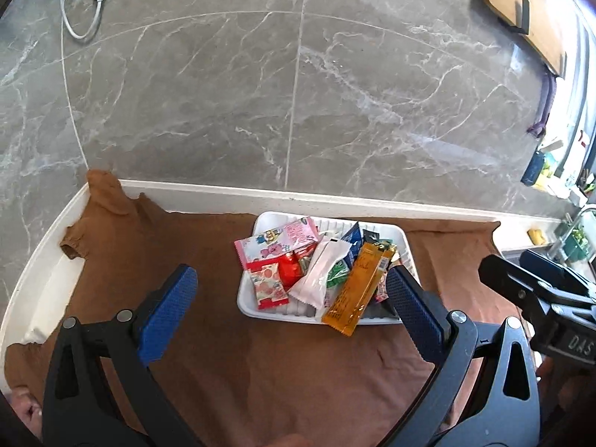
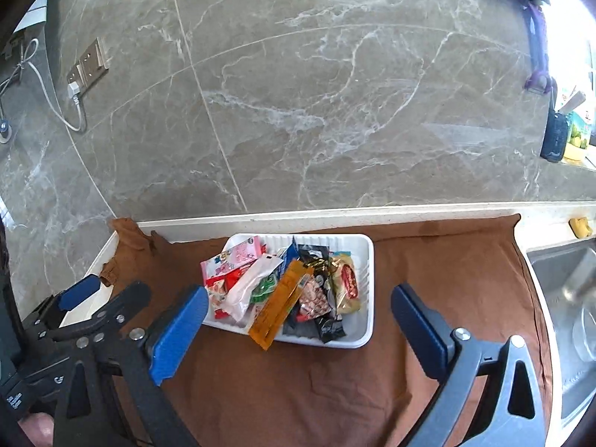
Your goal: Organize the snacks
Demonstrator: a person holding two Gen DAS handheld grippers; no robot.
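Note:
A white tray (image 1: 249, 300) sits on a brown cloth (image 1: 208, 335) and holds several snack packets. Among them are a long orange packet (image 1: 355, 290) overhanging the front rim, a white-pink packet (image 1: 320, 275) and a pink cartoon packet (image 1: 277, 242). The tray also shows in the right wrist view (image 2: 367, 272), with the orange packet (image 2: 281, 305) and a yellow-red packet (image 2: 348, 283). My left gripper (image 1: 292, 298) is open and empty, in front of the tray. My right gripper (image 2: 300, 309) is open and empty, just in front of the tray; it also shows in the left wrist view (image 1: 540, 290).
A grey marble wall (image 1: 298, 93) rises behind the white counter ledge (image 1: 260, 195). A steel sink (image 2: 566, 298) lies at the right. A wall socket with a white cable (image 2: 80, 70) is at the left. A wooden board (image 1: 521, 0) hangs at upper right.

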